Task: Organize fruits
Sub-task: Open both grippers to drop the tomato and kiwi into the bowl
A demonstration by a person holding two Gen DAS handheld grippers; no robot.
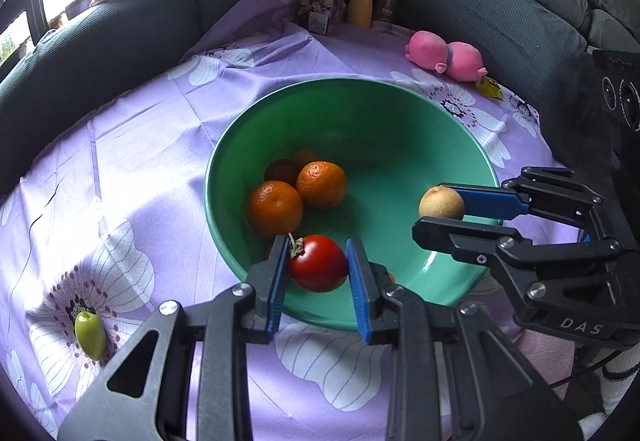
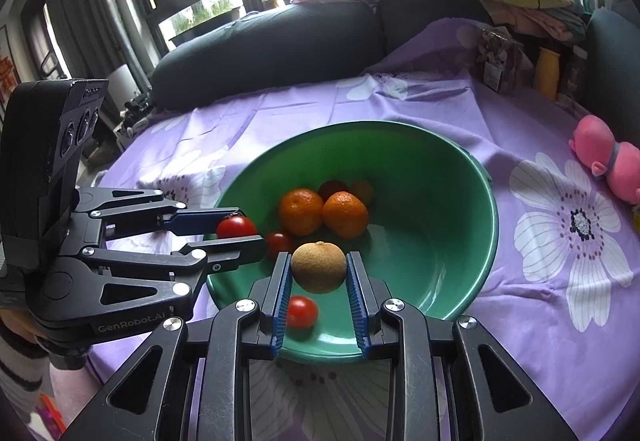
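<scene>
The green bowl (image 1: 472,145) is the landmark, sitting on the purple flowered cloth that covers the surface (image 1: 152,145). Inside it lie 2 mandarins (image 1: 298,195) touching each other at the far left of its floor, with a darker fruit (image 1: 281,171) and another small orange one tucked behind them. The right wrist view also shows 2 loose cherry tomatoes (image 2: 302,311) on the near side of the bowl's floor.

The left gripper (image 1: 318,265) is closed around a red tomato (image 1: 318,263), held just over the bowl's near rim, both blue pads pressing its sides. The right gripper (image 2: 318,273) clamps a tan, rough-skinned round fruit (image 2: 319,267), also above the bowl's near side, inside the rim.

Outside the bowl, a small green fruit (image 1: 90,335) lies on the cloth well to its near left. A pink plush toy (image 1: 444,55) rests beyond the bowl's far right.

This looks like the drop-off step: both carried fruits are already over the bowl. The next move likely calls for lowering each one close to the bowl's floor and spreading the fingers gently, clear of the mandarins, so nothing rolls or bruises. After that, the green fruit appears to be what remains.
</scene>
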